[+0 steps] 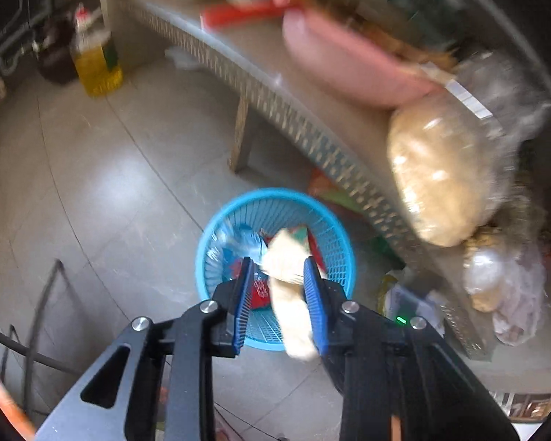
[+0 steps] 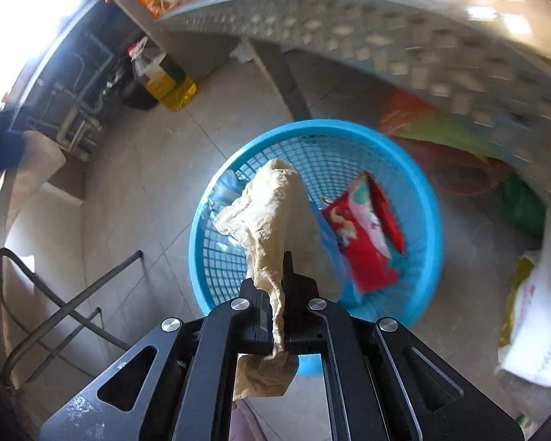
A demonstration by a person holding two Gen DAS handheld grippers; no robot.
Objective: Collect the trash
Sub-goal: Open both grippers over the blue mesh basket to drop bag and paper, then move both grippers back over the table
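A blue mesh basket (image 1: 334, 242) (image 2: 428, 198) stands on the tiled floor beside a low table. It holds a red wrapper (image 2: 363, 235) and a clear plastic bottle (image 1: 235, 242). My left gripper (image 1: 281, 268) is open above the basket, and a beige crumpled paper (image 1: 290, 294) lies loose between its blue pads (image 1: 314, 294), touching the right one. My right gripper (image 2: 275, 275) is shut on a crumpled beige tissue (image 2: 268, 217) and holds it over the basket's near left side.
A grey woven-edge table (image 1: 275, 84) holds a pink tub (image 1: 349, 62) and bagged food (image 1: 437, 172). A yellow oil bottle (image 1: 95, 62) stands on the floor behind. Metal chair legs (image 2: 73, 301) are at the left. Bags (image 2: 532, 316) lie under the table.
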